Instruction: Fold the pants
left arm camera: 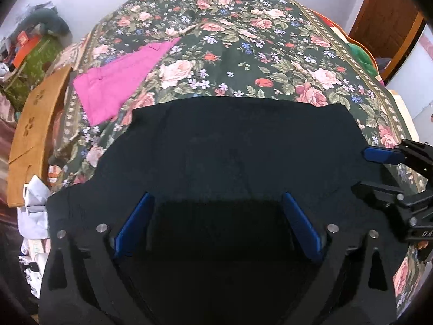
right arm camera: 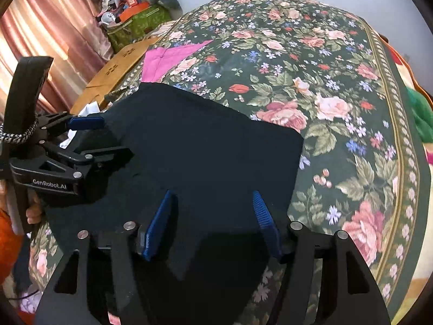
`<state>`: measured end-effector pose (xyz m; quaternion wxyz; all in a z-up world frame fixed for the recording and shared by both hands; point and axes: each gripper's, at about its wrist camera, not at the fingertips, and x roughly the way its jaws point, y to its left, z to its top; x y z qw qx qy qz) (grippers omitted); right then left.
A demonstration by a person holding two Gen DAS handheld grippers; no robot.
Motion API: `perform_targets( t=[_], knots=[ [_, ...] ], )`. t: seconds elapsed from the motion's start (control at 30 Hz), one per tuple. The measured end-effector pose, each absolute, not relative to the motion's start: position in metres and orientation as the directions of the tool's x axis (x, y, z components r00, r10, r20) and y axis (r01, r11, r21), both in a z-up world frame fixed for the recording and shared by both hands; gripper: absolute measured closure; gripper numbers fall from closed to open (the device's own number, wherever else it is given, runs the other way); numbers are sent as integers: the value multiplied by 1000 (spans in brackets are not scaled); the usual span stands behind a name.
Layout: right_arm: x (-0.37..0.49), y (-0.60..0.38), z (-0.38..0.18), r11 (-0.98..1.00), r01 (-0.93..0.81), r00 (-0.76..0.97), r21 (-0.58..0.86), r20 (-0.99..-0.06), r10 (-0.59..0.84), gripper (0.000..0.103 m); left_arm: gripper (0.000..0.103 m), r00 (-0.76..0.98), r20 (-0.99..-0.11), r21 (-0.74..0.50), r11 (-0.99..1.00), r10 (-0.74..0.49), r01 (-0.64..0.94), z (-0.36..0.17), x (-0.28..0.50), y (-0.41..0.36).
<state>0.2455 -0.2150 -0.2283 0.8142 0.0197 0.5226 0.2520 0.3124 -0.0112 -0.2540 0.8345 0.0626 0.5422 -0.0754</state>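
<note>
Two garments lie on a bed covered by one dark green floral bedspread (left arm camera: pixel 270 54): one pair of black pants (left arm camera: pixel 238 149), spread flat at the near edge, and one folded pink garment (left arm camera: pixel 119 81) farther back on the left, apart from the pants. Two hand-held grippers hover over the black cloth. The left hand-held gripper (left arm camera: pixel 217 197) has its two blue fingers spread wide, holding nothing. The right hand-held gripper (right arm camera: pixel 213 196) is likewise spread, empty, above the pants' right side. One brown cardboard box (left arm camera: pixel 35 135) stands beside the bed.
</note>
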Motion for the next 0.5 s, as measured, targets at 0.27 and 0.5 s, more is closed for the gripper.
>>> perform_targets(
  t=[0.27, 0.5],
  knots=[
    [227, -229, -223, 888, -354, 345, 294, -841, 416, 44, 5, 456, -890, 86, 979, -7, 183, -245, 286, -4],
    [212, -247, -221, 903, -306, 359, 300, -843, 402, 44, 5, 483, -876, 93, 981, -1, 172, -238, 267, 0]
  ],
)
